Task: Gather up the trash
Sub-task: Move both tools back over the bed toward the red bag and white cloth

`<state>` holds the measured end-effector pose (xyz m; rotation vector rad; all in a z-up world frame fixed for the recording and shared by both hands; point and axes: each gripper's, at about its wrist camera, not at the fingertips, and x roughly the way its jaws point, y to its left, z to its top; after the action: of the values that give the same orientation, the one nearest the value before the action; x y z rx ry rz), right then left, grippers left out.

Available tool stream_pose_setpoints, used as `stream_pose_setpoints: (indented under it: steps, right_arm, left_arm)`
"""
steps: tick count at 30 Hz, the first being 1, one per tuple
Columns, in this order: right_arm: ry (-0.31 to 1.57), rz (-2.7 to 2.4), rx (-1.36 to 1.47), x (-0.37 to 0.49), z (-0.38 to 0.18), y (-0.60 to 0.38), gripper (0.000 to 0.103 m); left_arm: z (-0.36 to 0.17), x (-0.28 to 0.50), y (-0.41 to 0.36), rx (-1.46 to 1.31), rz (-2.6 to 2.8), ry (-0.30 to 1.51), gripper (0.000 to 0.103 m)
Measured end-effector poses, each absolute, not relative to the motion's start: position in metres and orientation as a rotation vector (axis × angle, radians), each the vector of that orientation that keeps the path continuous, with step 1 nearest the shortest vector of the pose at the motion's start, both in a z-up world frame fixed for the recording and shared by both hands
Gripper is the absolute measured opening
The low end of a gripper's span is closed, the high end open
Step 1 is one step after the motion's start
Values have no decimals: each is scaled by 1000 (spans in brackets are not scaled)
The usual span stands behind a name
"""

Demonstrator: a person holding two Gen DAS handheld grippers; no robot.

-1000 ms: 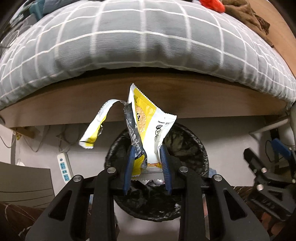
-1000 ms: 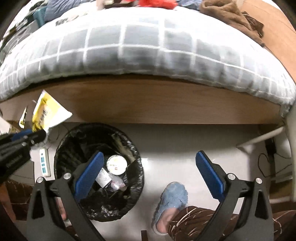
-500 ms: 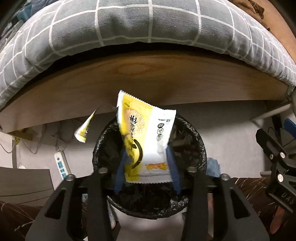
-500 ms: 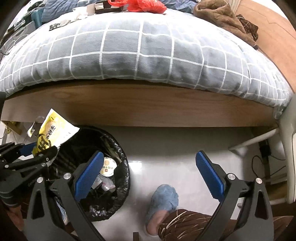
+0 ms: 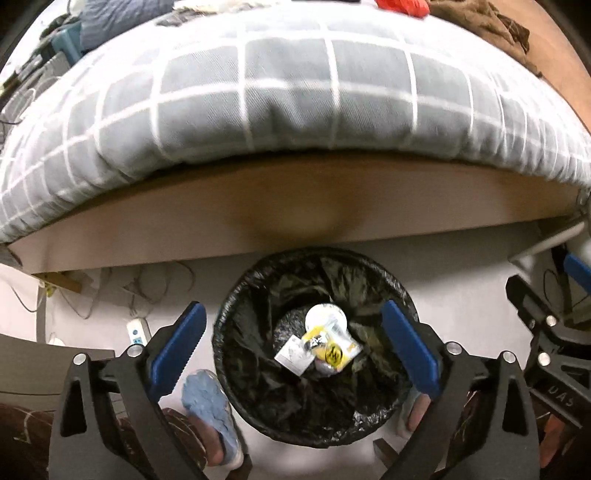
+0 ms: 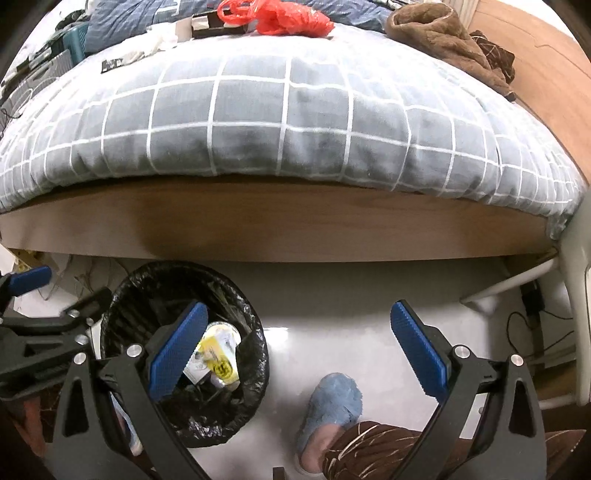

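Note:
A round bin with a black liner [image 5: 258, 295] stands on the floor by the bed; it also shows in the right wrist view [image 6: 122, 295]. The yellow and white snack wrapper [image 5: 327, 350] lies inside it on other trash, also seen in the right wrist view [image 6: 218, 358]. My left gripper [image 5: 295, 343] is open and empty, held above the bin. My right gripper [image 6: 299, 350] is open and empty over the floor, to the right of the bin.
A bed with a grey checked quilt [image 6: 280, 110] and a wooden side board [image 6: 295, 225] fills the upper view. A red plastic bag [image 6: 277, 16], papers and a brown cloth [image 6: 443, 40] lie on it. Blue slippers [image 6: 332, 402] are beside the bin. A power strip [image 5: 136, 332] lies at left.
My left gripper opened and the yellow wrapper dropped into the bin. The right gripper stayed open and shifted a little.

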<state>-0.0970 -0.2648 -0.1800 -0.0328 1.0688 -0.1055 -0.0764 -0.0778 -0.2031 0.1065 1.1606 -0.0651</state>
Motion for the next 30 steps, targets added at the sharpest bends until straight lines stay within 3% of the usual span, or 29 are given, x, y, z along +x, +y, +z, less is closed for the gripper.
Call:
stream_pose_setpoints:
  steps: [16, 30]
  right_arm:
    - [851, -72, -13, -64, -86, -260, 95]
    - [754, -72, 3, -13, -48, -258, 95]
  left_arm:
    - [-100, -53, -51, 46, -6, 972, 97]
    - [-61, 6, -34, -4, -15, 901, 97]
